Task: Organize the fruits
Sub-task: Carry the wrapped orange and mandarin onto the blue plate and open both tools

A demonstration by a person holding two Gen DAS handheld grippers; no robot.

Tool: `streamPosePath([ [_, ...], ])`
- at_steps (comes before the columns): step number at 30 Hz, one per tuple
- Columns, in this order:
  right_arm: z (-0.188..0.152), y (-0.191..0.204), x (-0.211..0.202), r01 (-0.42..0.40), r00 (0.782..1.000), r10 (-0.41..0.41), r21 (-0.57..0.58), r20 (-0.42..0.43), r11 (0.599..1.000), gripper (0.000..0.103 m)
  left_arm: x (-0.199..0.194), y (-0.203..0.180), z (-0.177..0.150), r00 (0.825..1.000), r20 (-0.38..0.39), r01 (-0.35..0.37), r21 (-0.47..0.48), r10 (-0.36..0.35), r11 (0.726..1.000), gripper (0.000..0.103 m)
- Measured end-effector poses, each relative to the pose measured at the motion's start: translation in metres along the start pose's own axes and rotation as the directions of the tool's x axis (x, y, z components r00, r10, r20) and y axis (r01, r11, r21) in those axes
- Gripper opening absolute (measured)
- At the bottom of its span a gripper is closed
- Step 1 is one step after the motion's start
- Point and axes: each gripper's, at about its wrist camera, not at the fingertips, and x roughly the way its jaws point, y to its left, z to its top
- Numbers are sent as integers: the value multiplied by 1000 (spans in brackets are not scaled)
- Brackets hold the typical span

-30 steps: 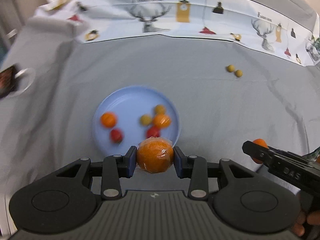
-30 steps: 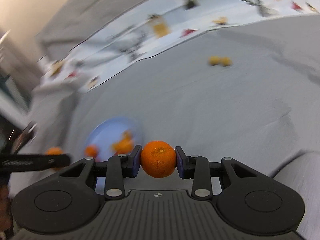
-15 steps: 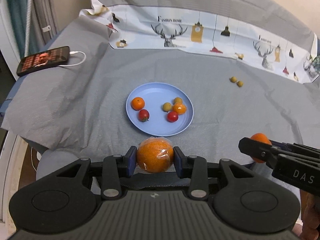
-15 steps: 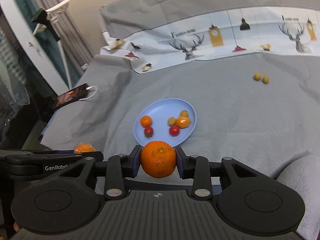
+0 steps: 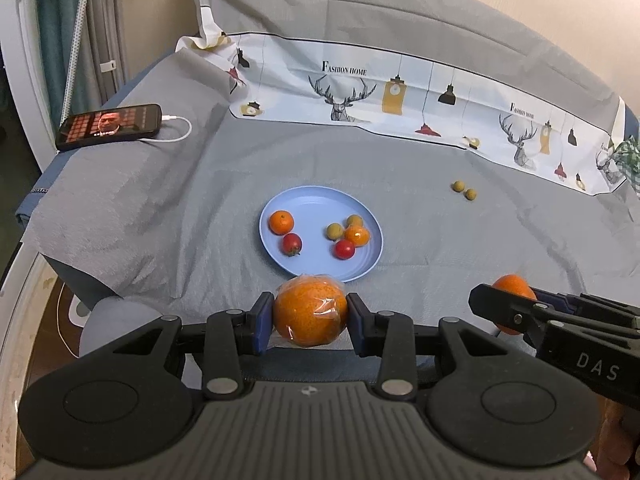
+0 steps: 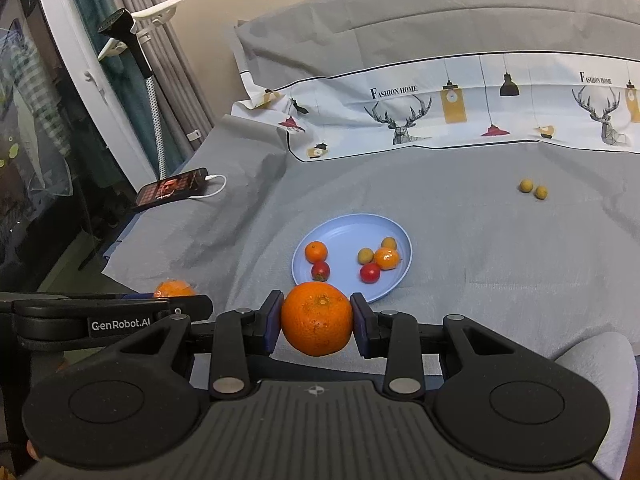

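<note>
Six small fruits sit on the blue plate [image 5: 320,268]; the left gripper [image 5: 310,317] clamps a wrapped orange [image 5: 310,310] (film, probably), the right gripper [image 6: 316,319] a bare orange [image 6: 316,318]; two yellow fruits [image 5: 465,190] remain on the cloth.

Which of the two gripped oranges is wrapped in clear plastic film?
The wrapped orange in the left gripper: shiny film creases across its skin. The bare orange in the right gripper shows uncovered peel.

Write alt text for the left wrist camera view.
The left gripper clamps a plastic-wrapped orange above a grey cloth, just short of a blue plate holding six small fruits. Two small yellow fruits lie far right.
</note>
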Motion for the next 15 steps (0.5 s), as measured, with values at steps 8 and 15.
streamPosePath([
  [8, -1, 1, 1, 1, 1000, -1, 1, -1, 1000, 37, 2, 2, -1, 1000, -3, 4, 0, -4, 1000, 42],
  [15, -2, 2, 9, 5, 1000, -5, 10, -20, 1000, 37, 7, 4, 0, 1000, -13, 4, -5, -4, 1000, 42],
])
